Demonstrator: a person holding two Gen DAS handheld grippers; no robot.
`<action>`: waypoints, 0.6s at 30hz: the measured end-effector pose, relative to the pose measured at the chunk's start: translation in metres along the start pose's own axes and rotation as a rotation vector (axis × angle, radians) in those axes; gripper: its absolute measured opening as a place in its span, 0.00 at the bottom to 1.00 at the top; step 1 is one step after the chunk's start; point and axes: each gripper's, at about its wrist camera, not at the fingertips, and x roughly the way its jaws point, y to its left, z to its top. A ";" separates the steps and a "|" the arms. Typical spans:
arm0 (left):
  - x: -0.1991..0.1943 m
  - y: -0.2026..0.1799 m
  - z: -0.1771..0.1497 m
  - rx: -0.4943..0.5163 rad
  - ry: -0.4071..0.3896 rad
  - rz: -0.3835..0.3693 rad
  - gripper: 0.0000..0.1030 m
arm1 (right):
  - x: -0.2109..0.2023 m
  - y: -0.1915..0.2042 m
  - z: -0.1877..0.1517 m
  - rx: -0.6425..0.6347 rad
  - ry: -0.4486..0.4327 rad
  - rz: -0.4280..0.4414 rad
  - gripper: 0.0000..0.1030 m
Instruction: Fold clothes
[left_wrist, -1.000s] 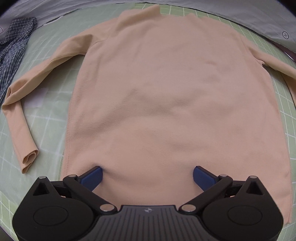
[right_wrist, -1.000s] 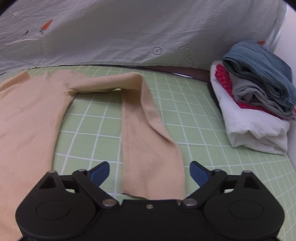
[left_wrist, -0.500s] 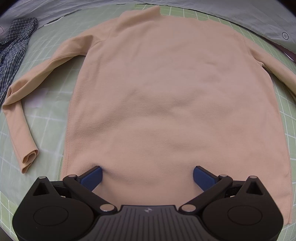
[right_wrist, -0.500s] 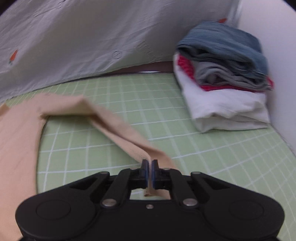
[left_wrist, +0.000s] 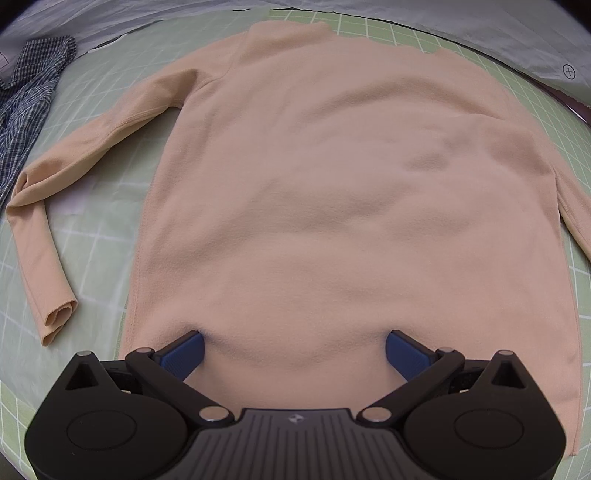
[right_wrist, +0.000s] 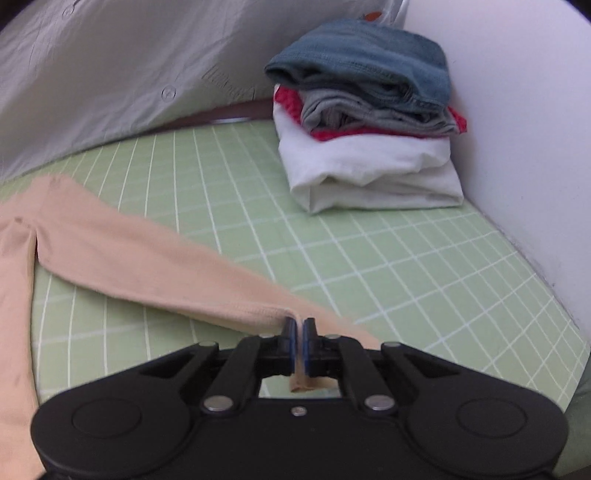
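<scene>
Shirt (left_wrist: 332, 206) first: I see a peach long-sleeved one lying flat on the green mat (left_wrist: 92, 236) with white grid lines. It is spread out with the bottom edge near me and the neck far away.

My left claw (left_wrist: 293, 347) is wide open. Its two blue pads sit far apart, down on the shirt near the bottom edge. They press into the cloth a little but do not pinch it.

My right claw (right_wrist: 299, 341) is squeezed tight on the end of the shirt's right sleeve (right_wrist: 155, 269). The cuff pokes out between the pads toward me. The sleeve runs in a long line from the claw back to the shirt's body at the left of that view.

The other sleeve (left_wrist: 40, 229) lies bent on the mat at the left side, with its cuff open and pointing toward me.

A blue checked shirt (left_wrist: 26, 107) sits crumpled at the far left edge of the mat.

A neat pile of folded clothes (right_wrist: 369, 122) sits in the far right corner by the white wall (right_wrist: 517, 110): white at the bottom, then red, grey and blue jeans on top.

Grey cloth (right_wrist: 110, 74) hangs behind the mat.
</scene>
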 end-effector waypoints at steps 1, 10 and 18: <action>0.002 0.000 0.000 -0.001 -0.002 0.000 1.00 | 0.001 0.002 -0.003 -0.001 0.019 -0.002 0.06; 0.002 -0.001 -0.002 -0.001 -0.010 -0.003 1.00 | -0.009 0.015 -0.002 0.015 0.006 0.097 0.89; -0.023 0.058 -0.020 -0.165 -0.080 -0.005 1.00 | -0.020 0.056 -0.017 -0.055 0.050 0.218 0.98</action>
